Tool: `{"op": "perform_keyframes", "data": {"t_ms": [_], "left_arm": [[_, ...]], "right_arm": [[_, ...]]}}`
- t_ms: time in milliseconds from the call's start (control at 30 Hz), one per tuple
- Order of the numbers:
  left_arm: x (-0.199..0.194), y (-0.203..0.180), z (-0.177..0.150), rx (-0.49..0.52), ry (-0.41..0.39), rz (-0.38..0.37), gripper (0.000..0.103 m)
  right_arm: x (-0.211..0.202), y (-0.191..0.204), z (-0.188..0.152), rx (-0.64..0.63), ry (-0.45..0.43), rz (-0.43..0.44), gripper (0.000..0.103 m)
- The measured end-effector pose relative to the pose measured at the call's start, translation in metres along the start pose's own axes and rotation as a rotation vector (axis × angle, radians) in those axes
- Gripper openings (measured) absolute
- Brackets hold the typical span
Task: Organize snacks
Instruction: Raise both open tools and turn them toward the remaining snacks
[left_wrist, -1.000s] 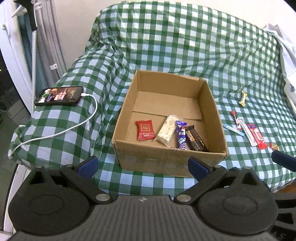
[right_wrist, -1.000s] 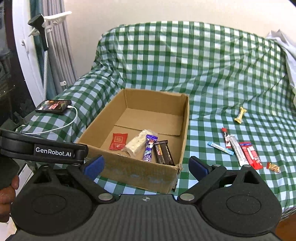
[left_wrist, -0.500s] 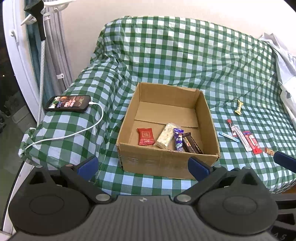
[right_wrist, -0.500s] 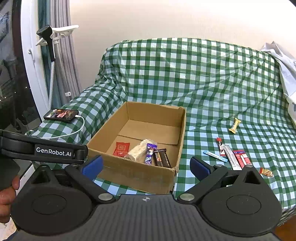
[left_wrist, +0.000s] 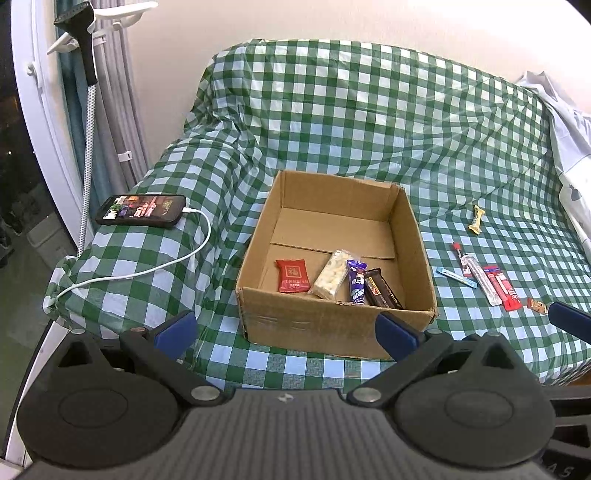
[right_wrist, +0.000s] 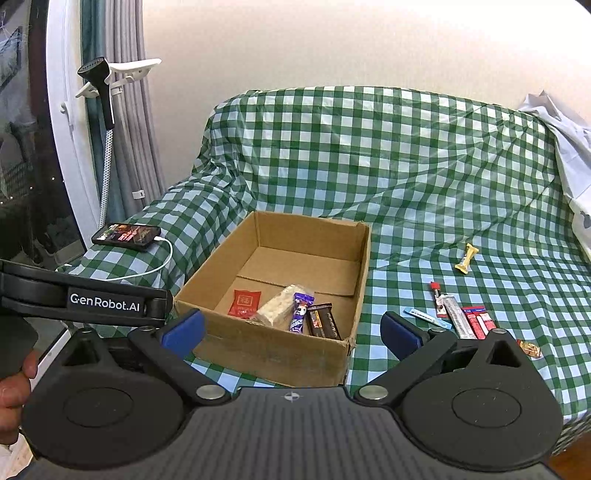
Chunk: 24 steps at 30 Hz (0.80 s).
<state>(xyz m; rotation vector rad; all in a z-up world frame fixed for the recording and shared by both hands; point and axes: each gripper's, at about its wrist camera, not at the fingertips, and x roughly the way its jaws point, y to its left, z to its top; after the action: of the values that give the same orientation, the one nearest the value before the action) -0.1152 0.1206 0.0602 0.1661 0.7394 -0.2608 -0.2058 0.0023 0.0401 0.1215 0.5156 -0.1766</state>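
Green-checked cover (left_wrist: 369, 122) over sofa; cream wall (right_wrist: 332, 44); grey curtain (right_wrist: 136, 122) left.

Both views are evenly and softly lit, with a warm cast on the wall (right_wrist: 332, 44). The window (left_wrist: 11, 147) at left is dark. Shadows are faint. Focus is sharp at centre; fisheye distortion bends the edges, and the corners are blacked out.

Home, gingham-covered sofa (left_wrist: 369, 122), curtains (right_wrist: 136, 140)

Both tools pulled back and raised, cardboard box (left_wrist: 334, 317) farther off, more wall in view
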Motion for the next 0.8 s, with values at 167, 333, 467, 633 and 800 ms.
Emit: {"op": "perform_keyframes", "data": {"t_ms": [167,333,467,633,800], "left_arm": [[0.0,0.001,0.0,0.002,0.004,0.001,0.103],[0.003,0.001,0.001,0.004,0.014,0.003,0.103],[0.007,-0.002,0.001,0.007,0.025,0.003,0.103],[0.014,-0.006,0.004,0.015,0.042,0.001,0.103],[0.021,-0.015,0.01,0.036,0.06,0.009,0.103]], "right_arm": [[0.0,0.0,0.001,0.002,0.002,0.0,0.101],[0.0,-0.001,0.002,0.005,0.01,0.001,0.101],[0.004,-0.005,0.002,0.01,0.021,0.005,0.101],[0.009,-0.008,0.002,0.015,0.032,0.004,0.101],[0.015,-0.015,0.001,0.044,0.041,0.009,0.102]]}}
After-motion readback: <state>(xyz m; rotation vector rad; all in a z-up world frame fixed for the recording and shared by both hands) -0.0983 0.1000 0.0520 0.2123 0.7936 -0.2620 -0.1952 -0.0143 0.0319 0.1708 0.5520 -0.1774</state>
